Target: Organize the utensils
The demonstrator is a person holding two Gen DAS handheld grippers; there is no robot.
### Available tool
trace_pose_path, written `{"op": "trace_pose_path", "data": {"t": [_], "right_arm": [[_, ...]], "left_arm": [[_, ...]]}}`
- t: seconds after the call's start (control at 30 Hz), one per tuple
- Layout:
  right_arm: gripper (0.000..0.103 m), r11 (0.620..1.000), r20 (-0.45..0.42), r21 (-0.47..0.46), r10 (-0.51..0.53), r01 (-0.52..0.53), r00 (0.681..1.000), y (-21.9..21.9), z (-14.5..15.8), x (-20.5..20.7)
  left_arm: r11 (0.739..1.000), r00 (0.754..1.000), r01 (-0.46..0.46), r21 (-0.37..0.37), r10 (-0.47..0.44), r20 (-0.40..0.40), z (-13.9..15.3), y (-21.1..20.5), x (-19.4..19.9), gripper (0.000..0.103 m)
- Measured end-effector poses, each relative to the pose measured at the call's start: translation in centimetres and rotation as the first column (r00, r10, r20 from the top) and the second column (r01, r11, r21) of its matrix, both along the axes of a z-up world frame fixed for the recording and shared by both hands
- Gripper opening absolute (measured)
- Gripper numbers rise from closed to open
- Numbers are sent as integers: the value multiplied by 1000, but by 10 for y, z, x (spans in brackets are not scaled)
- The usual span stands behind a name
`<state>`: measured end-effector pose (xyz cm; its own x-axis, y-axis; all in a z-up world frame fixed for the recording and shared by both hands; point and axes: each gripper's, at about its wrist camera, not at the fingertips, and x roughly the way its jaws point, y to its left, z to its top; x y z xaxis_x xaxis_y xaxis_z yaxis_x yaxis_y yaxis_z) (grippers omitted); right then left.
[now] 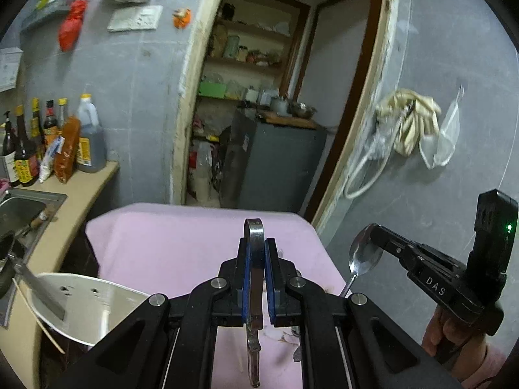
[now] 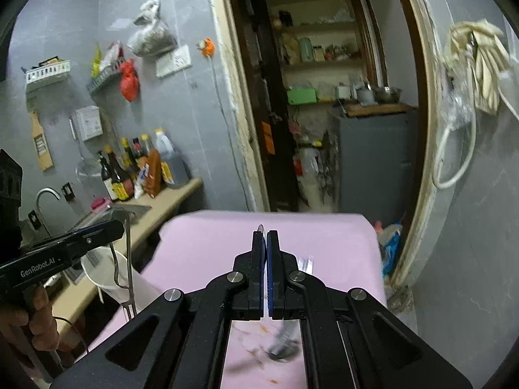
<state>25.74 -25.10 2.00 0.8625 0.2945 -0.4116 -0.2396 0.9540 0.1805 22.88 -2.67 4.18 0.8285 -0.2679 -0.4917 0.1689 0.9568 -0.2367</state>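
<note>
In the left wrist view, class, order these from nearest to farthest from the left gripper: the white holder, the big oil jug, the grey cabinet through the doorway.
From the left gripper:
1. white holder, low on the left beside it.
2. oil jug, on the counter's far end, left.
3. grey cabinet, beyond the doorway, straight ahead.

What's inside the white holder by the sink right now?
In the white holder: a knife blade and a thin stick. Its bottom is hidden by the left gripper.

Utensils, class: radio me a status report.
Left gripper shut on tongs. Right gripper shut on spoon. Both above pink table. White holder at left, path open.
</note>
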Motion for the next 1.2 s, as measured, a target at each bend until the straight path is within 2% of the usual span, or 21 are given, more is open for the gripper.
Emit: {"op": "trace_pose_path", "data": {"t": [0.33, 0.53, 0.7, 0.97, 1.2], "right_arm": [[2, 998, 129, -8, 62, -61, 990, 91, 44, -12], [2, 997, 168, -39, 69, -63, 983, 135, 50, -15], [2, 996, 206, -74, 60, -46, 977, 155, 56, -19], [2, 987, 247, -162, 37, 4, 968, 179, 57, -17], [2, 979, 263, -203, 34, 21, 964, 195, 39, -16]], "left_arm": [[995, 993, -105, -1, 105, 53, 23, 96, -17, 8], [983, 978, -186, -6, 186, 90, 26, 153, -17, 8], [975, 969, -213, -54, 219, 119, 20, 187, -13, 8], [973, 963, -214, -87, 225, 147, 2, 198, 0, 8], [980, 957, -197, -28, 198, 211, -22, 185, 4, 8]]}}
